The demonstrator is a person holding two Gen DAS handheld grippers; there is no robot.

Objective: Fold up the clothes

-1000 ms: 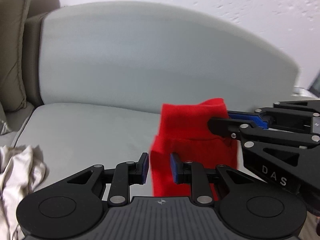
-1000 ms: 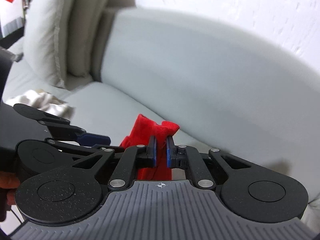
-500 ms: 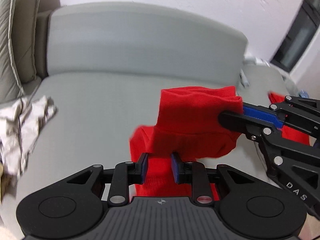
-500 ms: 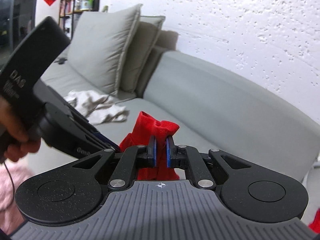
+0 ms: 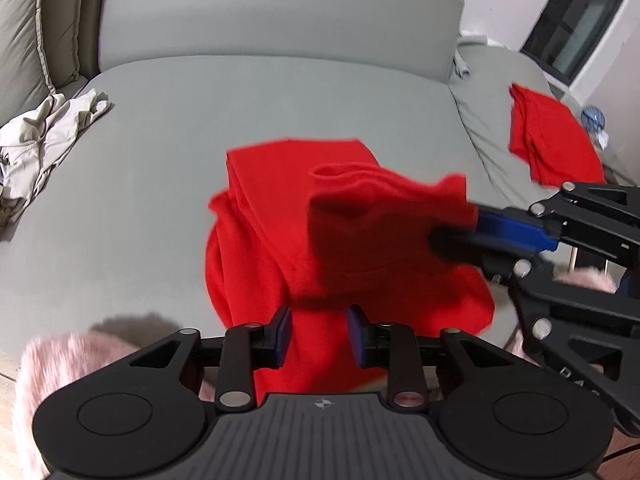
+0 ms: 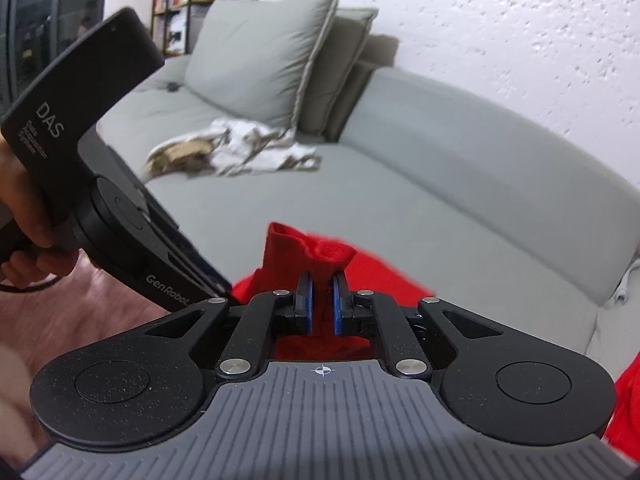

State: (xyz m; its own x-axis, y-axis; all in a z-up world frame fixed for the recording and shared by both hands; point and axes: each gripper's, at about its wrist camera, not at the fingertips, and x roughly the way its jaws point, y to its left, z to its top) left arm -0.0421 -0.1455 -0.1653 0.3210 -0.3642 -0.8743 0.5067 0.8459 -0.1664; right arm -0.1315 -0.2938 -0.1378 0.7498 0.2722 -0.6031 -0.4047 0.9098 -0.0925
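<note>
A red garment (image 5: 280,240) lies partly folded on the grey sofa seat (image 5: 160,140). My right gripper (image 6: 322,308) is shut on a bunched edge of the red garment (image 6: 316,252) and holds it above the rest of the cloth; it also shows in the left wrist view (image 5: 472,232) at the right. My left gripper (image 5: 319,334) hangs over the near part of the garment with its jaws apart and red cloth between them; whether the pads press the cloth is unclear.
A crumpled white and beige garment (image 5: 44,132) lies at the seat's left, next to grey cushions (image 6: 272,64). Another red garment (image 5: 552,140) lies on the right sofa section. A pink fluffy rug (image 5: 80,352) is below the sofa front.
Both grippers have dropped toward the sofa seat and tilted down. The red garment now rests on the seat, with its held edge carried over the rest of the cloth.
</note>
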